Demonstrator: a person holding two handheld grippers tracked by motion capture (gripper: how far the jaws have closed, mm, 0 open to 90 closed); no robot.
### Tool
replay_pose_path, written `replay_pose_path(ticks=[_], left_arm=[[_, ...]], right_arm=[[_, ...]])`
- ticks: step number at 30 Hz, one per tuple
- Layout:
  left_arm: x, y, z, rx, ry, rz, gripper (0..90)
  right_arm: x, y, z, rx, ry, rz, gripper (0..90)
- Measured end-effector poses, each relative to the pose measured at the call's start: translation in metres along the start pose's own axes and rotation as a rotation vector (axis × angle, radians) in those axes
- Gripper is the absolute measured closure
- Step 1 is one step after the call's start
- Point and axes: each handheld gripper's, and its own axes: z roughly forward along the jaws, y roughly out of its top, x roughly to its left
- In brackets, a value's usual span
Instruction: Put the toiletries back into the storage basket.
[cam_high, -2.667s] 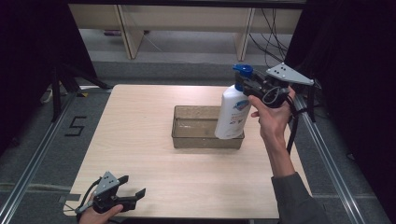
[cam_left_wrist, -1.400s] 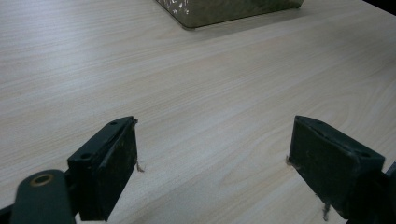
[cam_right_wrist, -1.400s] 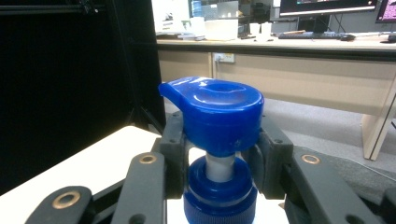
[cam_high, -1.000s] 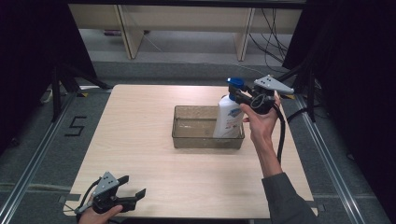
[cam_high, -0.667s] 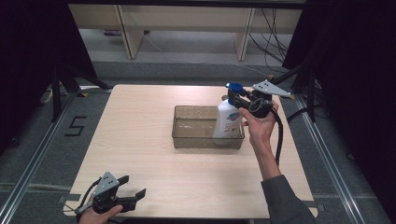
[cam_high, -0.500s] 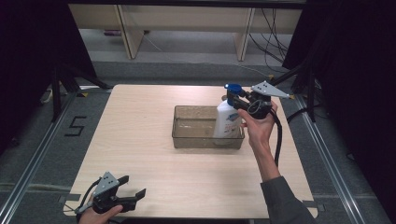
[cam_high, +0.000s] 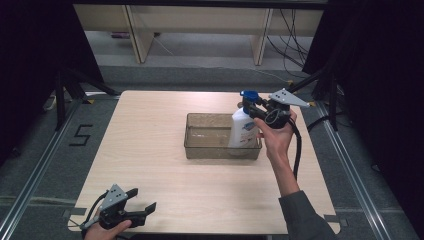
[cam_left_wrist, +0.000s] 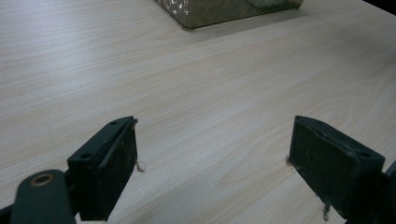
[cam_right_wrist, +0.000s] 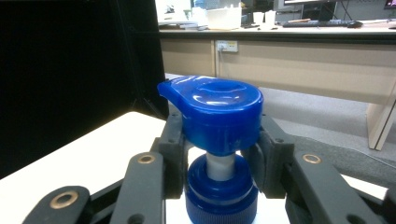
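1. The right tool (cam_high: 254, 107) is clamped on the blue pump neck of the white bottle (cam_high: 243, 131), which stands upright in the clear tray (cam_high: 200, 150) at its right end.
2. Best settle the bottle's base flat before letting go.
3. The left tool (cam_high: 142, 206) rests with jaws apart at the desk (cam_high: 150, 125) front edge.

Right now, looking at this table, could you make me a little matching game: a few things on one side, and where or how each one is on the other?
Things:
1. pump bottle
2. clear tray
3. left gripper
4. right gripper

Descriptions:
A. jaws wide apart, nothing between them, at the table's near left corner
B. white with a blue top, standing at the tray's right end
C. clamped below a blue pump head
D. see-through box at the middle of the table

Pairs: 1-B, 2-D, 3-A, 4-C
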Motion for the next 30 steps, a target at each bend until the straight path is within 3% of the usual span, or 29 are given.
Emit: replay_pose_path(ticks=[9, 10, 11, 14, 16, 20, 25, 30], left_arm=[[0.000, 0.000, 0.000, 0.001, 0.001, 0.001, 14.8], [0.000, 0.000, 0.000, 0.001, 0.002, 0.001, 14.8], [0.000, 0.000, 0.000, 0.001, 0.002, 0.001, 14.8], [0.000, 0.000, 0.000, 0.002, 0.002, 0.002, 14.8], [0.000, 0.000, 0.000, 0.005, 0.002, 0.005, 14.8], [0.000, 0.000, 0.000, 0.007, 0.004, 0.005, 14.8], [0.000, 0.000, 0.001, 0.004, -0.002, -0.002, 14.8], [0.000, -0.001, 0.001, 0.001, 0.001, -0.005, 14.8]], right_arm=[[0.002, -0.004, -0.001, -0.020, -0.004, 0.026, 59.9], [0.000, -0.004, -0.001, -0.025, -0.001, 0.015, 56.1], [0.000, -0.005, -0.001, -0.016, -0.021, 0.028, 37.6], [-0.004, -0.010, -0.001, 0.002, -0.004, 0.088, 42.0], [-0.005, -0.013, -0.001, 0.005, -0.016, 0.095, 42.3], [-0.011, -0.018, -0.003, -0.017, 0.004, 0.094, 39.8], [-0.009, -0.016, -0.006, -0.018, 0.001, 0.095, 38.2], [-0.009, -0.018, -0.012, -0.024, 0.011, 0.125, 36.0]])
